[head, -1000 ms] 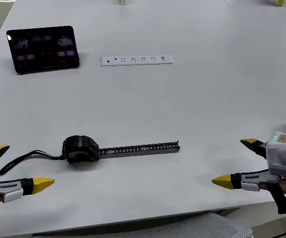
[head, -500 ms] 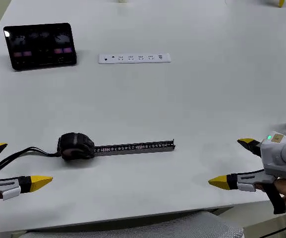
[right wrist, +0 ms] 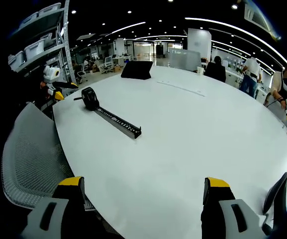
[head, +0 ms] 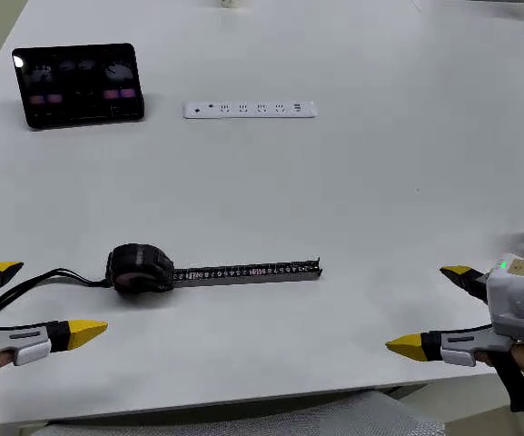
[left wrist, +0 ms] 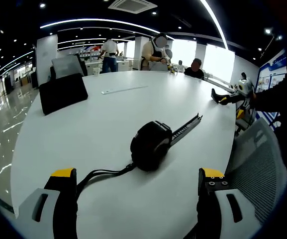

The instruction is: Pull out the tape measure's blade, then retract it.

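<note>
Tape measure (head: pixel 141 270) lies well on your side of the power strip (head: pixel 251 110), with its blade (head: pixel 248 271) already drawn out. Your left gripper (head: pixel 58 298) and right gripper (head: pixel 416 307) sit even farther from that strip, jaws spread wide and holding nothing. Expect a hard, fairly heavy case, so pinch its flat sides. The thin blade is probably springy, so hold it at the end hook.

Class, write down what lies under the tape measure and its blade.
The white table: the tape measure and blade rest flat on it. The patch directly beneath them is covered.
</note>
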The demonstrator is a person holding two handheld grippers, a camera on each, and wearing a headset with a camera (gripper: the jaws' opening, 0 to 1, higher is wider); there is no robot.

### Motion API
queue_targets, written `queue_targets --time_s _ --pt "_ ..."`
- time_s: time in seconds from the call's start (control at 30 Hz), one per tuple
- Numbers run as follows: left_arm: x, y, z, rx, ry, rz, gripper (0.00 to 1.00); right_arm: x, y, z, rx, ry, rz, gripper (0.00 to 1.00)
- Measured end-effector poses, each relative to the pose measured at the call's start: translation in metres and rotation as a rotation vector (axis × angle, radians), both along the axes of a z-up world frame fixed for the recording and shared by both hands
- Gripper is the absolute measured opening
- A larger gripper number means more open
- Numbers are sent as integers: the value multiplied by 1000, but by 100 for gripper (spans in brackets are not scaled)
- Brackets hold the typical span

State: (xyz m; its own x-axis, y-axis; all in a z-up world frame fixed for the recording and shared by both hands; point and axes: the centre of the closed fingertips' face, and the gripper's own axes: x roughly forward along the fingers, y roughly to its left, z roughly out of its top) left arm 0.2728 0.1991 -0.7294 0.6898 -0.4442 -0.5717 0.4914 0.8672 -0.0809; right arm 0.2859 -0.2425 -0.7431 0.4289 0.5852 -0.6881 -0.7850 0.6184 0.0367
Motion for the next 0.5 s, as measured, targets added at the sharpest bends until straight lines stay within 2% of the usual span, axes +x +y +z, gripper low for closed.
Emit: queue_targets --time_s 0.13,0.27,0.4,0.5 --pt "0 -11 0 -29 15 14 99 3 0 4 -3 -12 6 99" --pt "2 -29 2 -37 8 10 99 8 1 11 -11 -34 32 99" --pt "4 -42 3 -30 5 8 99 11 5 14 -14 -32 53 99" --pt "6 -48 4 -44 12 18 99 9 10 14 -20 -15 76 99"
